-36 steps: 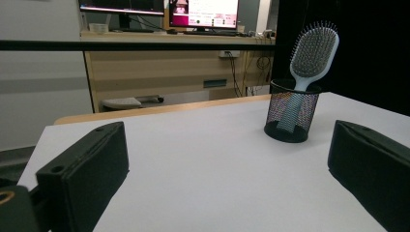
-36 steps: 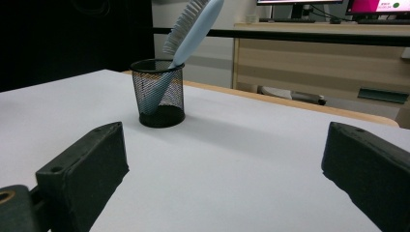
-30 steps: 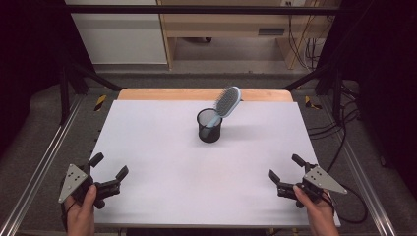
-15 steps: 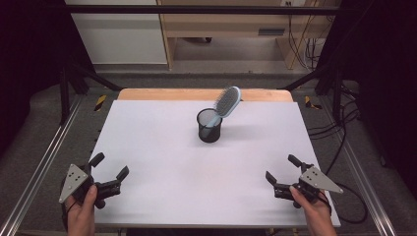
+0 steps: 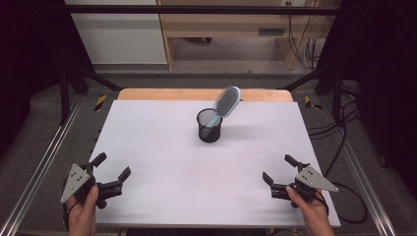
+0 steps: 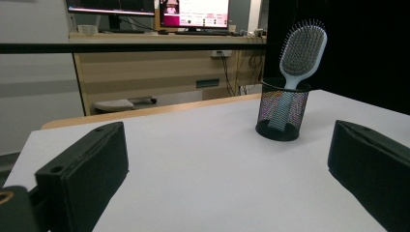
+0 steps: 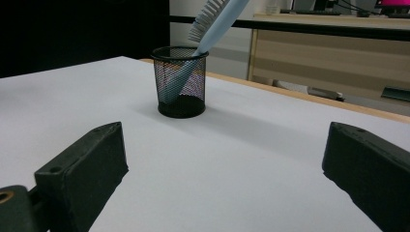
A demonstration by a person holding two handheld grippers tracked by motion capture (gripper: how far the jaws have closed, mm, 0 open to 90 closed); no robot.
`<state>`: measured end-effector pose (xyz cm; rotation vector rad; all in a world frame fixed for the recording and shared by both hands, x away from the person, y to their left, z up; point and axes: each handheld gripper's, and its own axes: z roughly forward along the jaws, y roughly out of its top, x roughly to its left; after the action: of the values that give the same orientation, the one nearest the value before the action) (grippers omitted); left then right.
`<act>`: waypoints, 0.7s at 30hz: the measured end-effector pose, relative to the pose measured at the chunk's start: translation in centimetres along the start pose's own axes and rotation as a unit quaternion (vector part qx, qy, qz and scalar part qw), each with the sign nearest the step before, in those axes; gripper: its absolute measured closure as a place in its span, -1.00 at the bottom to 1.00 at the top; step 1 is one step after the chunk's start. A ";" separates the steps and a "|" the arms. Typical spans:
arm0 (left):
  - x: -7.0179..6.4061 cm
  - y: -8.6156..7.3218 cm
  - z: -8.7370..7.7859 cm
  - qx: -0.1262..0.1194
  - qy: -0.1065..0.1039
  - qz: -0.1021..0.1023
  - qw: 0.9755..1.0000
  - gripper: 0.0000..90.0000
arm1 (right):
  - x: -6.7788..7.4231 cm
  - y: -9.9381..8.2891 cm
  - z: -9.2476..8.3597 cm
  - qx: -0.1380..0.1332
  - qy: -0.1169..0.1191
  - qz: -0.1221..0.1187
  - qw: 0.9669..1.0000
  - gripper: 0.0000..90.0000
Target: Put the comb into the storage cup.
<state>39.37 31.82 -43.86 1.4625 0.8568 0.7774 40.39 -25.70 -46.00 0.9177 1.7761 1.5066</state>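
From the high view I have both hands low at the near edge of the white table (image 5: 162,142), one at each corner. My left gripper (image 5: 112,172) sits at the near left, held in a hand whose forearm comes up from the bottom edge, and it aims forward and a little to the right; its jaws stand wide apart with nothing between them. My right gripper (image 5: 278,170) sits at the near right, aims forward and to the left, and is spread just as wide and empty.

The hairbrush (image 5: 225,104) stands handle-down in the black mesh pen cup (image 5: 209,126), which sits past the middle of the table, well apart from both grippers. The brush leans toward the far right, its head above the rim.

The left gripper view gives me what the overhead one does not: the bristle face of the brush (image 6: 300,53), and monitors (image 6: 193,12) on a wooden desk (image 6: 159,63) behind the table. In the right gripper view I see the pale blue back of the handle (image 7: 203,46) slanting through the cup (image 7: 181,82) and bristles in profile.
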 end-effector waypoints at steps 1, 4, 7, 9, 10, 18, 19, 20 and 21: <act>0.0 0.0 0.0 0.000 0.000 0.000 1.000 -0.98 | 0.0 0.0 0.0 0.000 0.000 0.000 1.000 -0.95; -0.1 0.0 0.1 0.002 -0.004 0.002 1.000 -0.98 | 0.1 0.0 0.2 0.003 0.002 -0.003 1.000 -0.95; -0.2 0.0 0.2 0.002 -0.008 0.004 1.000 -0.98 | 0.2 -0.1 0.4 0.007 0.004 -0.005 1.000 -0.95; -0.3 0.0 0.2 0.004 -0.009 0.005 1.000 -0.98 | 0.2 -0.1 0.5 0.007 0.003 -0.006 1.000 -0.95; -0.3 0.0 0.2 0.004 -0.009 0.005 1.000 -0.98 | 0.3 -0.2 0.6 0.010 0.004 -0.007 1.000 -0.95; -0.3 -0.1 0.3 0.003 -0.011 0.000 1.000 -0.98 | 0.7 -0.1 1.6 0.024 0.012 -0.016 1.000 -0.95; -0.3 -0.1 0.3 0.003 -0.011 0.000 1.000 -0.98 | 0.7 -0.1 1.6 0.024 0.012 -0.016 1.000 -0.95; -0.3 -0.1 0.3 0.004 -0.011 0.001 1.000 -0.98 | 0.7 0.2 2.1 0.026 0.014 -0.016 0.999 -0.95; -0.3 -0.1 0.3 0.004 -0.011 0.001 1.000 -0.98 | 0.7 0.2 2.1 0.026 0.014 -0.016 0.999 -0.95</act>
<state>39.45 31.44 -43.99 1.4776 0.8426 0.7584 41.70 -23.94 -46.14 0.8941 1.8498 1.4660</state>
